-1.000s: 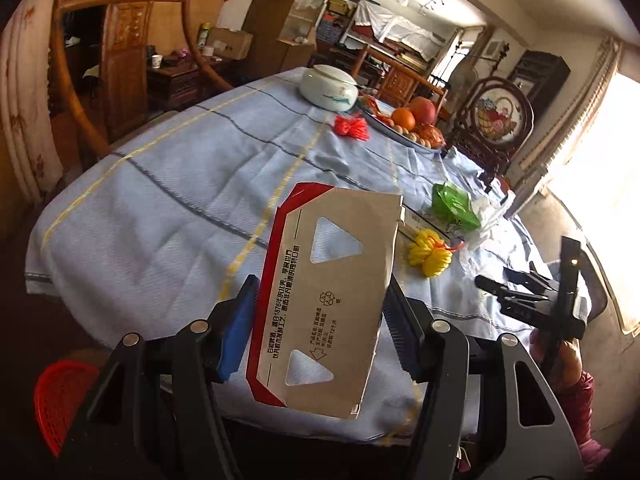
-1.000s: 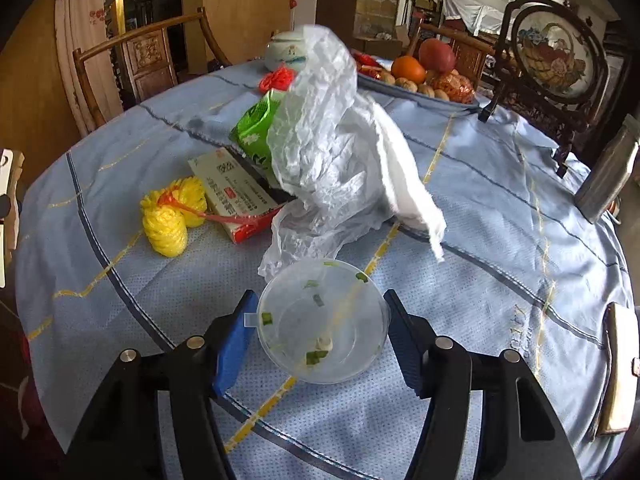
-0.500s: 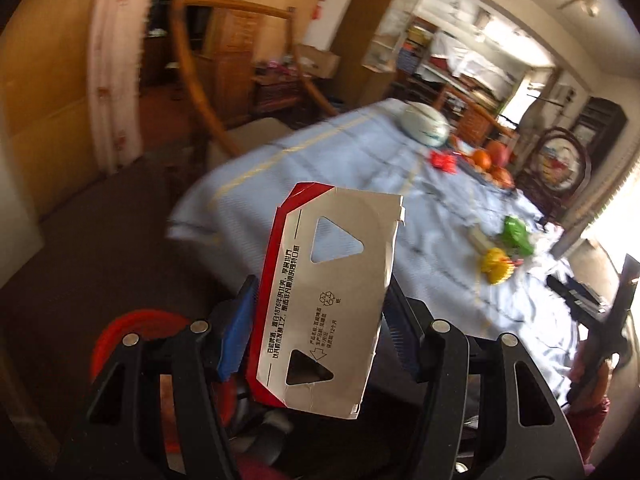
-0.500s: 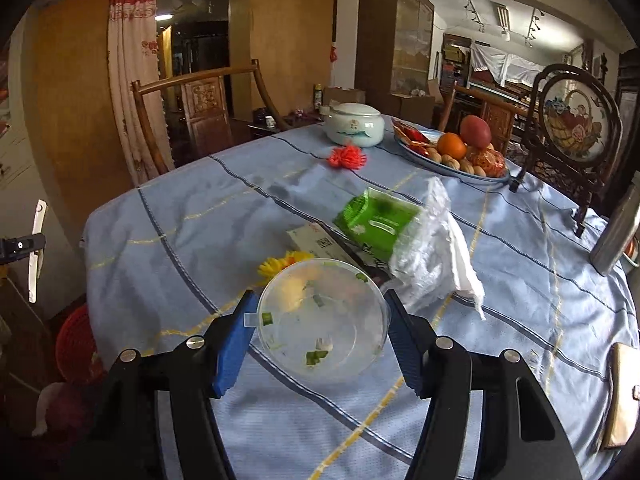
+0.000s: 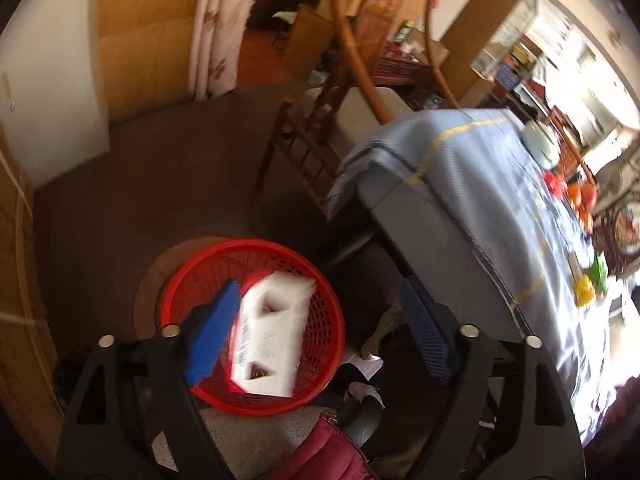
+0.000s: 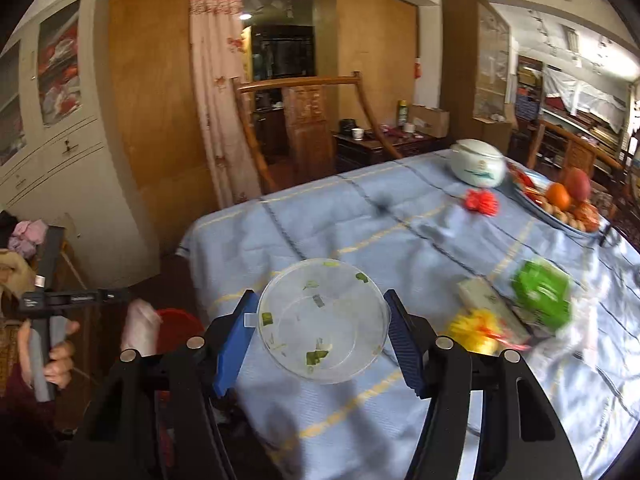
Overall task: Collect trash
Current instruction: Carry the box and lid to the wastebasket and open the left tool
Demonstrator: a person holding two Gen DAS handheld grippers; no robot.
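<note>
In the left wrist view my left gripper [image 5: 320, 292] points down over a red mesh basket [image 5: 192, 272] on the floor. Its jaws are opening. A white and red carton [image 5: 272, 336], blurred, hangs between them above the basket; the right pad stands well clear of it. My right gripper [image 6: 320, 300] is shut on a clear round plastic lid [image 6: 324, 320] flecked with green scraps, held above the near edge of the blue-clothed table [image 6: 400, 240]. The right wrist view also shows the basket [image 6: 176, 320] low at the left.
A green packet [image 6: 542, 292], a flat box [image 6: 488, 304] and a yellow bundle [image 6: 476, 328] lie on the cloth. Farther back stand a white pot [image 6: 478, 166], a red tassel [image 6: 482, 200] and a fruit plate [image 6: 560, 200]. A wooden chair [image 6: 304, 120] stands behind the table.
My left gripper swung off the table and down over the red basket, its jaws widened and the carton came free. My right gripper rose and turned left, the lid still in it.
</note>
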